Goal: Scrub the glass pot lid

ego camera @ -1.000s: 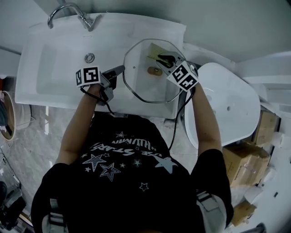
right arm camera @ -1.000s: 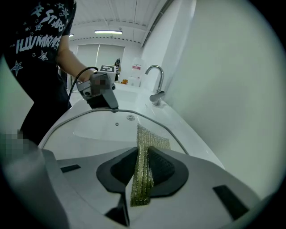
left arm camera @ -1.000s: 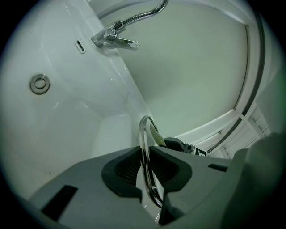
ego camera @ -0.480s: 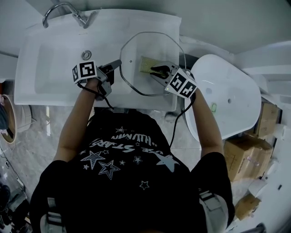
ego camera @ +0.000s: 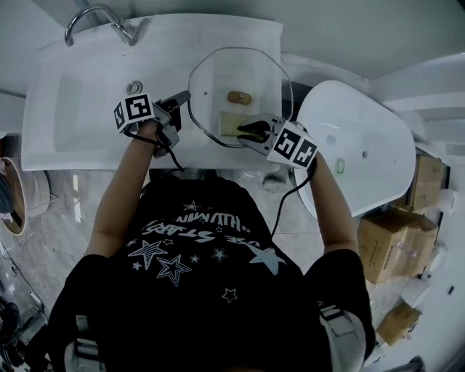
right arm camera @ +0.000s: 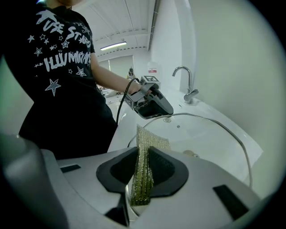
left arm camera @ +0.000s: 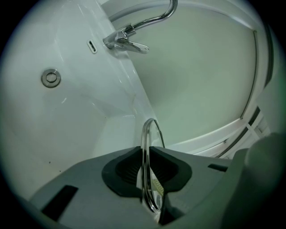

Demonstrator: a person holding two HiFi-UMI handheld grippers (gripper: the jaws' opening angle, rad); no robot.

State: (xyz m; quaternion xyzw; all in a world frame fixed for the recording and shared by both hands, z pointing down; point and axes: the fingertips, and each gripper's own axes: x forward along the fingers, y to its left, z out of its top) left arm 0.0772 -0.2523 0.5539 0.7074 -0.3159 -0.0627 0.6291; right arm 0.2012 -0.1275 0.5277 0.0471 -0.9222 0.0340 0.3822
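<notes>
The glass pot lid (ego camera: pixel 218 76) is held over the right end of the white sink, its brown knob (ego camera: pixel 239 96) showing through the glass. My left gripper (ego camera: pixel 183 99) is shut on the lid's left rim; in the left gripper view the metal rim (left arm camera: pixel 144 134) runs edge-on between the pads of that gripper (left arm camera: pixel 145 161). My right gripper (ego camera: pixel 245 131) is shut on a yellow-green scrub pad (ego camera: pixel 234 121), which lies against the near part of the glass. In the right gripper view the scrub pad (right arm camera: pixel 144 172) stands pinched between the dark pads, with the lid (right arm camera: pixel 205 129) beyond it.
The sink basin (ego camera: pixel 80 102) has a drain (ego camera: pixel 134 87) and a chrome faucet (ego camera: pixel 98 18) at its far left. A white toilet lid (ego camera: pixel 363 152) stands to the right. Cardboard boxes (ego camera: pixel 392 243) sit on the floor at the right.
My right gripper has dragged the scrub pad across the glass from the far side toward me, past the knob. The left gripper has kept its hold on the rim.
</notes>
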